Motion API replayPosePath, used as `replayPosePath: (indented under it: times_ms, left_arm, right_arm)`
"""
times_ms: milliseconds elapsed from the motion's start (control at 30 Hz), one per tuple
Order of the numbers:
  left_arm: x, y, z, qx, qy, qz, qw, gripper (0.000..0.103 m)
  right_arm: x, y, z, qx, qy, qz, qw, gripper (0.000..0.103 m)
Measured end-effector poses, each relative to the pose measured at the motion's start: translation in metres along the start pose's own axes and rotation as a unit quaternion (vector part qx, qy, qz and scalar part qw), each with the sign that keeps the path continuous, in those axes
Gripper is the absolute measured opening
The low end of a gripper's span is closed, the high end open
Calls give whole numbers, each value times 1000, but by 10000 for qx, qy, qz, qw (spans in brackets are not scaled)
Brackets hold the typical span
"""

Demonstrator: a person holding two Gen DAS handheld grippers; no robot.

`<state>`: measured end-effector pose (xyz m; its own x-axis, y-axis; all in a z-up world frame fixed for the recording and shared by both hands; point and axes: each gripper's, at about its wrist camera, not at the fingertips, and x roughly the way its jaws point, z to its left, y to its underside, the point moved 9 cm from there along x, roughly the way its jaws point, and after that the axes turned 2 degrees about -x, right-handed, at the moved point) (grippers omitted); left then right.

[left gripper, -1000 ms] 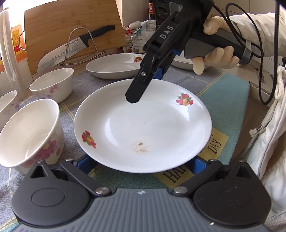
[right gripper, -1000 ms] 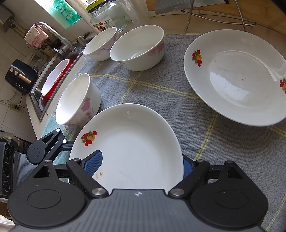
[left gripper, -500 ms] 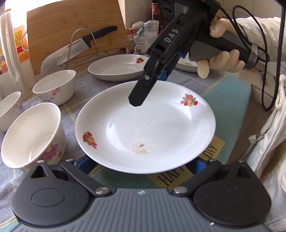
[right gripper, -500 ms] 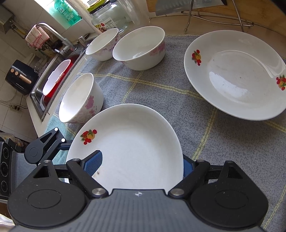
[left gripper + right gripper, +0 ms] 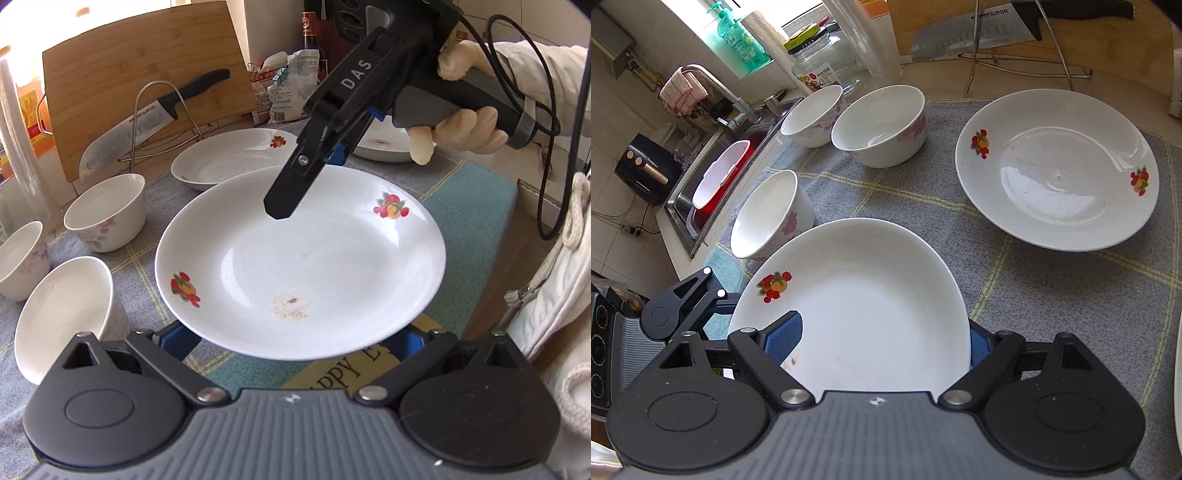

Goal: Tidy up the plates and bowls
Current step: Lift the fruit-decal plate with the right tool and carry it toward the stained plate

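Grey checked cloth (image 5: 1015, 295) over the surface (image 5: 1015, 85), probably there to cushion crockery and stop it sliding.

Fruit-patterned plate (image 5: 299, 258) carried between two claws at once, apparently just clear of the cloth and nearly level. Likely reason: wide, shallow and slick, so a hold on opposite rims keeps it from tipping. Faint reddish smear near its centre.

Right claw (image 5: 879, 343), held in a gloved hand (image 5: 465, 125), pinching the far rim: one finger over the plate's face, the other at its edge. Left claw (image 5: 293, 338) at the near rim, pads on either side, tips hidden beneath — cannot tell whether squeezing or only propping.

Second plate (image 5: 1056, 170) flat on the cloth, well apart from the carried one; a fair guess as the stacking spot. Third plate (image 5: 384, 147) mostly hidden behind the right claw.

Bowls grouped to one side, upright and unstacked: a pair close together (image 5: 879, 125) (image 5: 812, 114), one nearer (image 5: 768, 214).

Count: three plates, three bowls, two claws.
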<state>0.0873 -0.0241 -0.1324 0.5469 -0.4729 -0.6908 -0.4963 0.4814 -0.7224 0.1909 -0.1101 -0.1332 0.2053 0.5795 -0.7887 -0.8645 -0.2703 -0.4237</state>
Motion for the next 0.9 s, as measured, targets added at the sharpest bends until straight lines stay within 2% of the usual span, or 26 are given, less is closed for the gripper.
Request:
replayPosePath:
  times_ms: [433,900]
  left_arm:
    - [18,-36,-33,183,132,-64,9997,101]
    - [64,-88,-69,460,466,-115,9978,101]
  right_arm:
    - [-45,13,-34,93,200,-255,9994,92]
    - [-93,26,-95,396,518,-594,9961,92]
